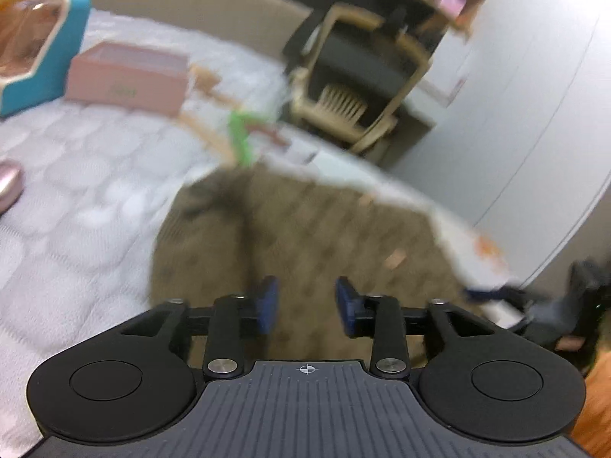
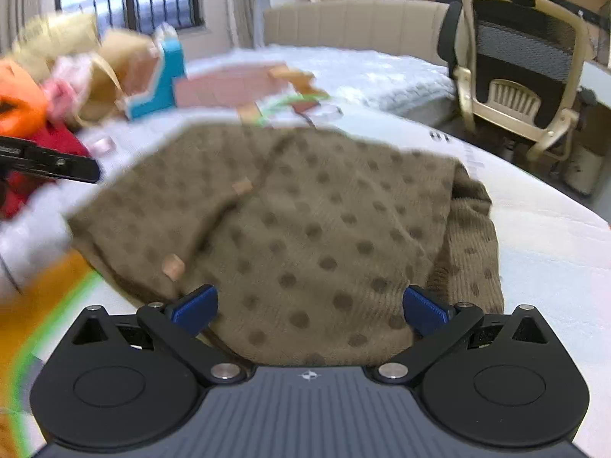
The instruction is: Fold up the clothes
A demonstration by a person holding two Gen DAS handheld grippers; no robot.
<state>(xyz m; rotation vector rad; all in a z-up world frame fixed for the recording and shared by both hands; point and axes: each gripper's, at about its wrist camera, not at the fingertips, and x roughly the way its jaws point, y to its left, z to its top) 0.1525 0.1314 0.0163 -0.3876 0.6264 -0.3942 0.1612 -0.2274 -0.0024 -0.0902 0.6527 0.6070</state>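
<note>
The brown dotted garment (image 2: 305,221) is spread on the bed (image 2: 534,252), partly doubled at its right edge. Both grippers, left (image 1: 306,301) and right (image 2: 310,305), are held above it with fingers spread, nothing gripped.

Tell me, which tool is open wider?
The right tool. Its blue fingers are spread far apart over the brown dotted sweater, while the left tool shows only a narrow gap.
</note>
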